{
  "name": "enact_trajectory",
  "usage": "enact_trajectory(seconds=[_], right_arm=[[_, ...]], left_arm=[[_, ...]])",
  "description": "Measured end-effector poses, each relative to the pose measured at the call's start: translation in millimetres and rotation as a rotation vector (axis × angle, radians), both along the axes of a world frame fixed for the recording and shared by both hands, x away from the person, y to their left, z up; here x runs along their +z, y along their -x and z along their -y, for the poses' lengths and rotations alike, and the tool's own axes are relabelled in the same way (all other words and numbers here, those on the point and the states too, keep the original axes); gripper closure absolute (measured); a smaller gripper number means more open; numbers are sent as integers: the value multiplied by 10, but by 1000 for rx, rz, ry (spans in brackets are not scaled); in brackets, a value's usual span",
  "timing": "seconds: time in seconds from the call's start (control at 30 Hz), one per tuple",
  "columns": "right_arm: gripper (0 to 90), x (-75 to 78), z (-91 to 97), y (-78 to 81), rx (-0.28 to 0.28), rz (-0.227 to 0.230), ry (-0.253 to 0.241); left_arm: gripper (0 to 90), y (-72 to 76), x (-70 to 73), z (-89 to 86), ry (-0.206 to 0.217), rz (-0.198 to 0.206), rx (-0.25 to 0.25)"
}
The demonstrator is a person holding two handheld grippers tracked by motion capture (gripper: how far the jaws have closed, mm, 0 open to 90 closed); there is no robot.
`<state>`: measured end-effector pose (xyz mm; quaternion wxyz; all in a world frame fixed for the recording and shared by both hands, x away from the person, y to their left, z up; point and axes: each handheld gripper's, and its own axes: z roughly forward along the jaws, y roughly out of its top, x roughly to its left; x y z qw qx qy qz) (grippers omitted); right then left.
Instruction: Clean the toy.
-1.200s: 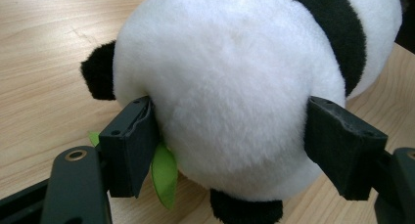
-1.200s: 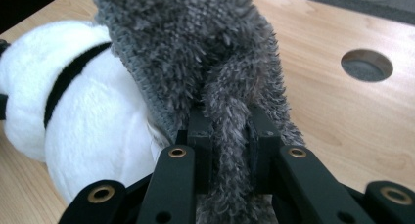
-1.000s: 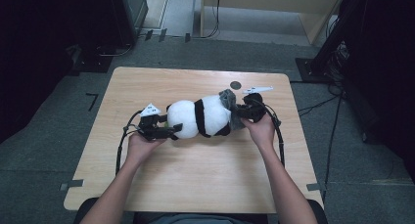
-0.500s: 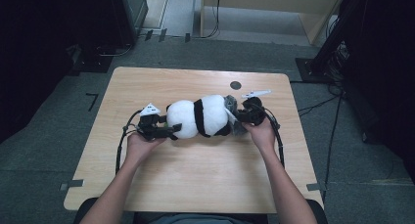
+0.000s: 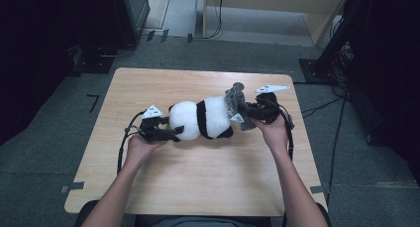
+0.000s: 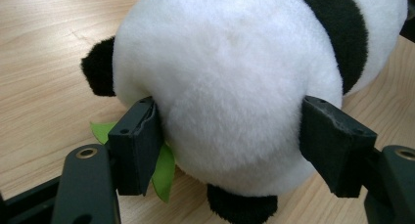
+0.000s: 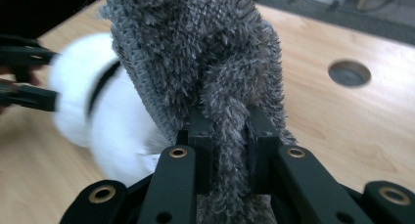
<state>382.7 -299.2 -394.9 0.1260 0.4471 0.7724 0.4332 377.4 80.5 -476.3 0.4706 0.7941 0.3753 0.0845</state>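
A black-and-white panda plush [image 5: 203,119] lies on its side across the middle of the wooden table [image 5: 208,182]. My left gripper [image 5: 171,133] clamps its round white end, one pad pressed into the fur on each side [image 6: 230,141]. A green felt leaf [image 6: 161,172] pokes out beneath the plush [image 6: 230,87] by the left pad. At the panda's other end, my right gripper [image 5: 242,110] is shut on a grey fuzzy cloth [image 5: 234,97]. This cloth [image 7: 195,48] stands up out of the closed jaws [image 7: 229,136], and the white plush body [image 7: 98,121] is blurred behind it.
A round hole [image 7: 349,73] is cut in the tabletop beyond the right gripper. Black cables trail from both grippers over the table. Dark equipment and a stand with cables [image 5: 341,53] sit on the floor around the table.
The right gripper has risen a little with the grey cloth, which now stands higher at the panda's right end. The left gripper and the panda's white end have stayed put.
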Motion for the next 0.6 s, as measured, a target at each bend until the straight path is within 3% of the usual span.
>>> enact_trajectory(seconds=[0.27, 0.33, 0.5, 0.6], right_arm=[[778, 261, -256, 212, 112, 60, 14], [778, 281, -337, 252, 146, 66, 7], [778, 257, -597, 321, 224, 58, 56], [778, 238, -727, 340, 259, 60, 58]], left_arm=[[284, -22, 22, 0, 6, -23, 2], [295, -21, 28, 2, 4, -25, 1], [353, -9, 48, 12, -1, -27, 3], [381, -6, 54, 7, 0, -29, 2]])
